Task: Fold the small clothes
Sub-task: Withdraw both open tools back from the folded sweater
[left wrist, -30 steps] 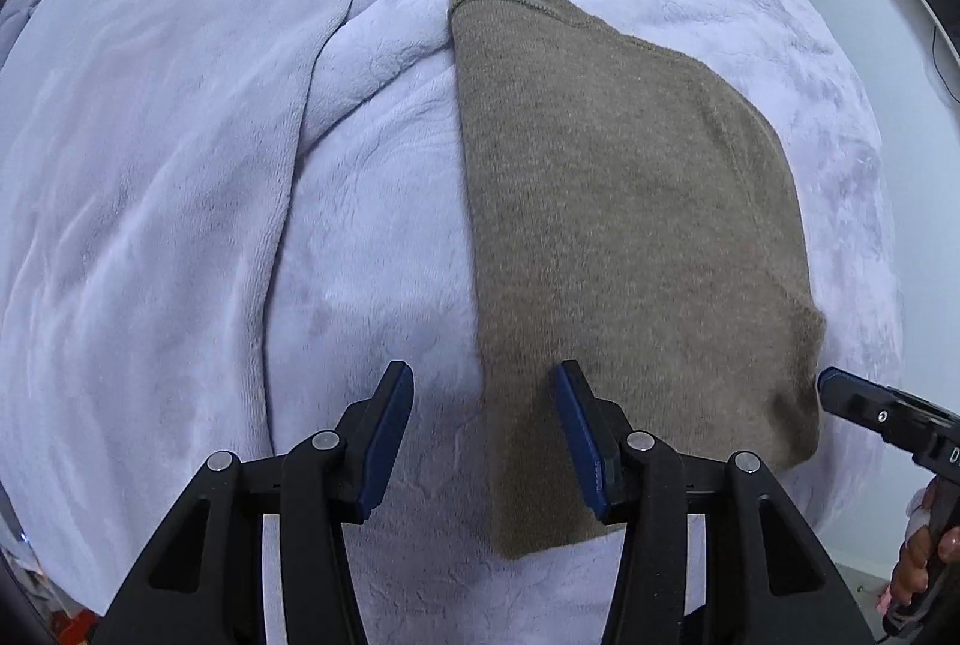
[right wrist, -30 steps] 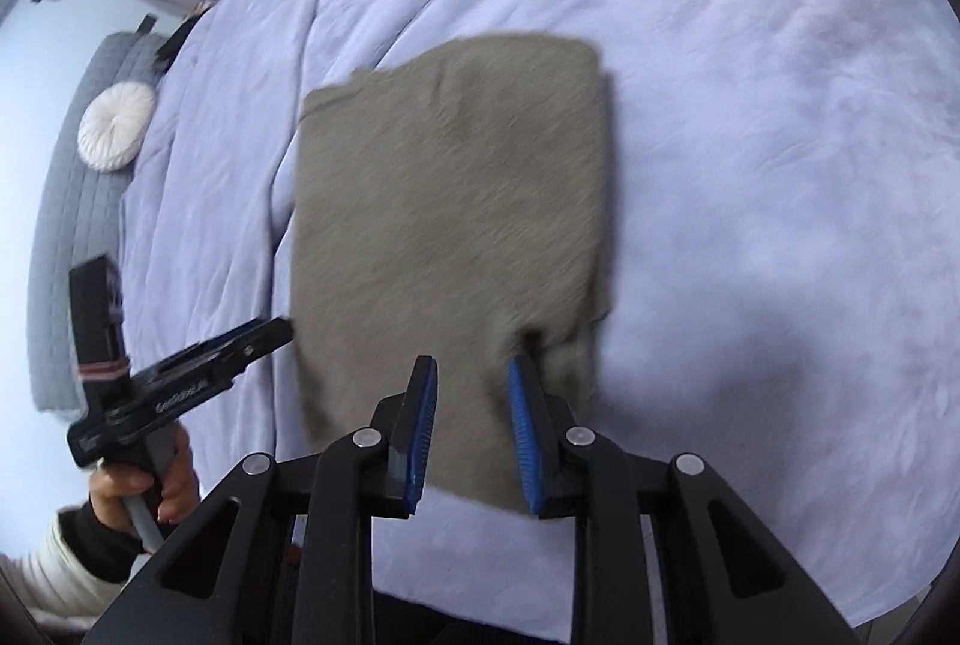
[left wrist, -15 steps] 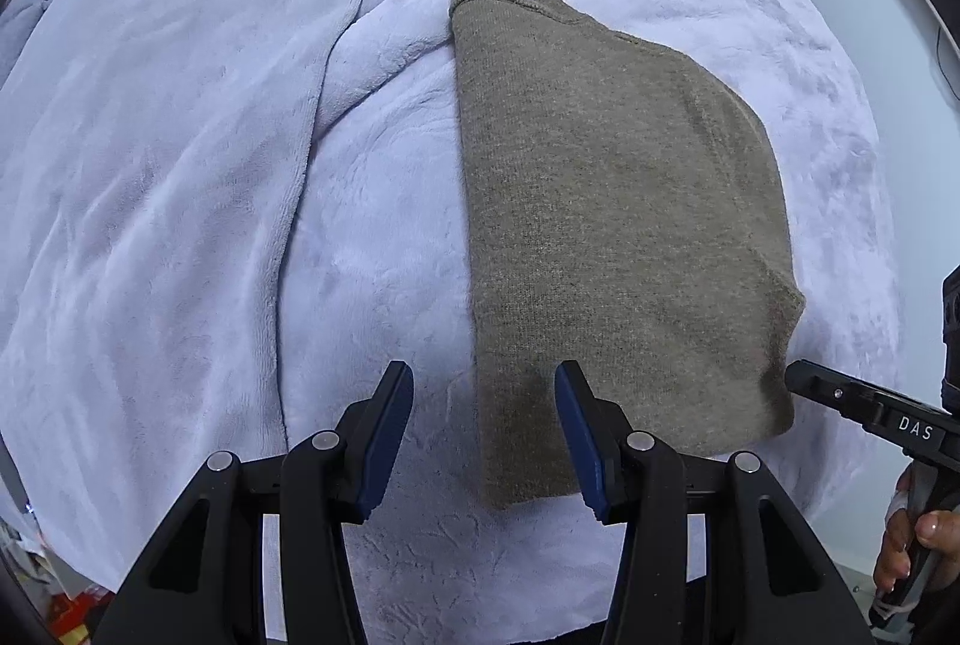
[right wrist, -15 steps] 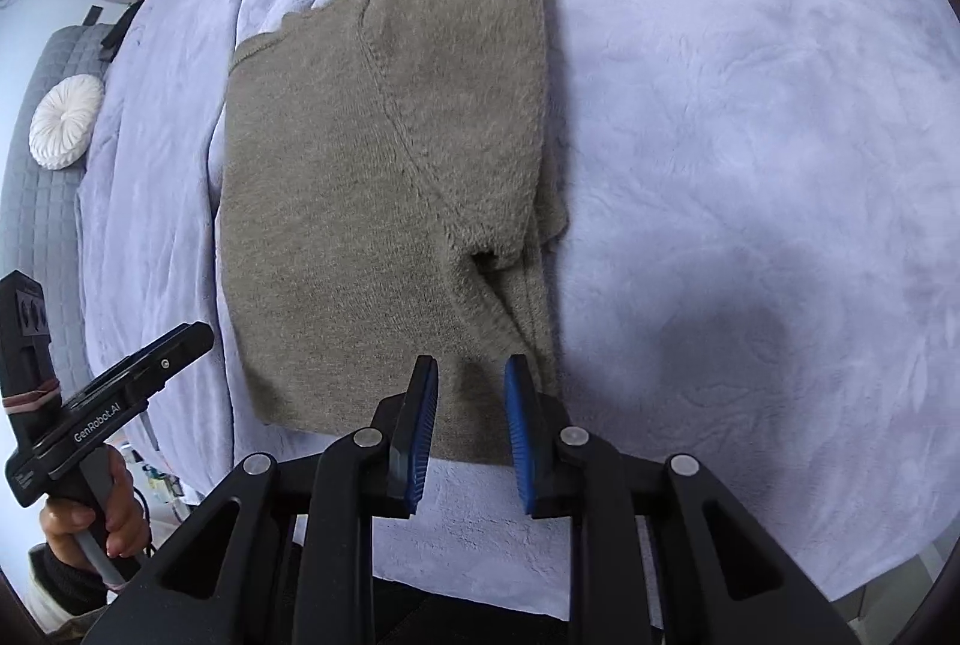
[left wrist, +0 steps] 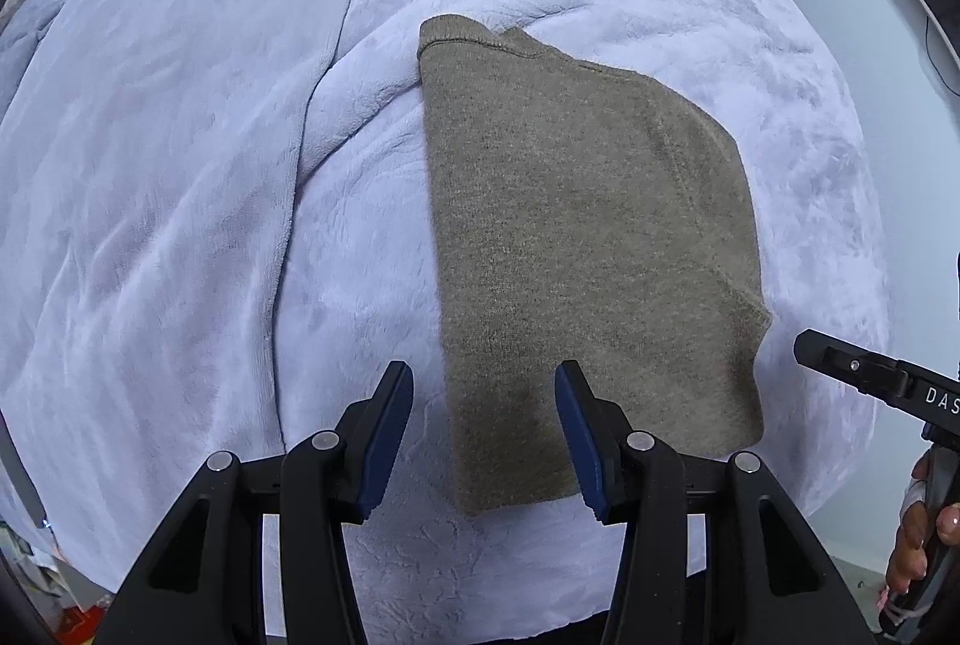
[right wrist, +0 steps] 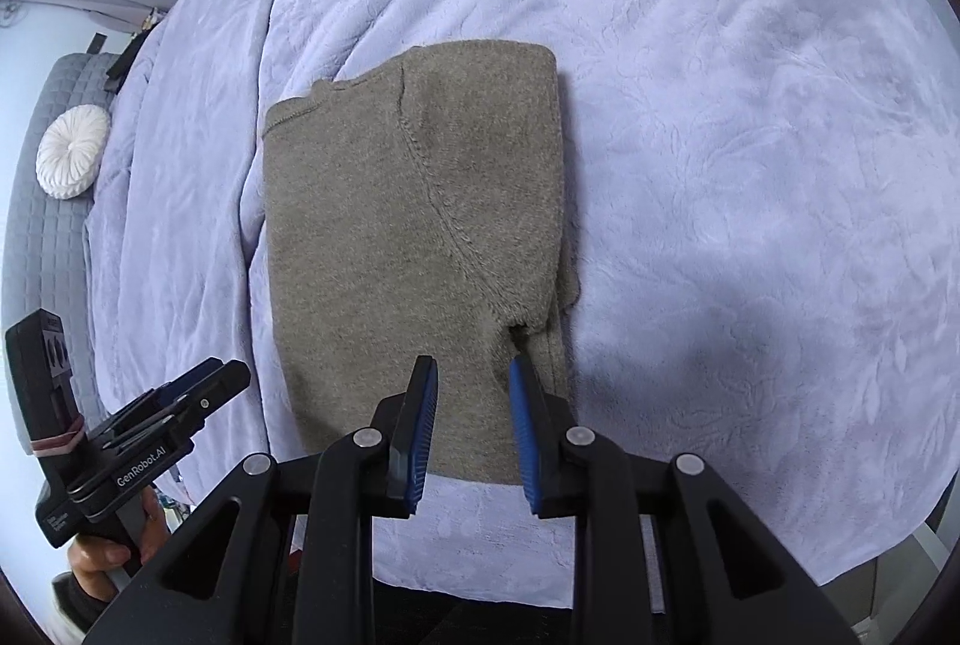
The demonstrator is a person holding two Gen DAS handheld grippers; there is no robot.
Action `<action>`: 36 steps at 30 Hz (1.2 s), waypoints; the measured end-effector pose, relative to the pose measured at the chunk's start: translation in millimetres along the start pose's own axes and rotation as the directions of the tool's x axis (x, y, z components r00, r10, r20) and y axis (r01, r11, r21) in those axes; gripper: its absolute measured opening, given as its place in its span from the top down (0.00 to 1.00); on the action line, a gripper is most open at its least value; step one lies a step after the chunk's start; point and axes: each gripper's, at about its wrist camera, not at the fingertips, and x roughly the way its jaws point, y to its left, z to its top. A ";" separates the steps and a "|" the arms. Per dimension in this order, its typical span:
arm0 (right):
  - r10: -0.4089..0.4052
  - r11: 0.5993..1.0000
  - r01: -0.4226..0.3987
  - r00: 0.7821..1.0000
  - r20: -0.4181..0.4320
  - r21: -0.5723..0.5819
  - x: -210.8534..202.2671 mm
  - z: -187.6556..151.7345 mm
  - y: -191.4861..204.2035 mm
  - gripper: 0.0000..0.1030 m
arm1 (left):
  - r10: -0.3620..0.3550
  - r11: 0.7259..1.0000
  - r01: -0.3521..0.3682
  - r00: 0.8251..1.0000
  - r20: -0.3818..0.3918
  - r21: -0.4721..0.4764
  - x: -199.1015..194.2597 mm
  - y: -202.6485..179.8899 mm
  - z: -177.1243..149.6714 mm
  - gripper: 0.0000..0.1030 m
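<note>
A pale lilac plush blanket [left wrist: 180, 177] covers the bed. On it lies a folded olive-brown knitted sweater [left wrist: 588, 249] — flat, its curved sleeve seam uppermost. Beyond the bed, a grey quilted headboard [right wrist: 42, 177] carries a round white pleated cushion [right wrist: 72, 152]. The left gripper [left wrist: 485, 435] hovers above the sweater's near edge, blue pads apart, gripping nothing. The right gripper [right wrist: 473, 432] hangs over the near hem — jaws narrowly parted and opening, nothing between them.
</note>
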 end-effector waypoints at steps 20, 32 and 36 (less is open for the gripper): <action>-0.034 0.999 0.035 0.999 0.034 -0.038 -12.2 8.6 25.5 0.51 | 0.059 0.998 -0.059 0.998 0.030 0.017 -13.2 -7.9 6.1 0.19; -0.131 0.986 0.138 0.988 0.079 -0.097 -18.3 9.2 44.5 0.21 | 0.082 0.996 -0.083 0.996 0.037 0.013 -17.2 -12.5 7.4 0.18; -0.165 0.980 0.176 0.981 0.104 -0.098 -22.4 10.8 47.1 0.17 | 0.096 0.995 -0.097 0.992 0.077 0.009 -23.9 -11.7 7.1 0.00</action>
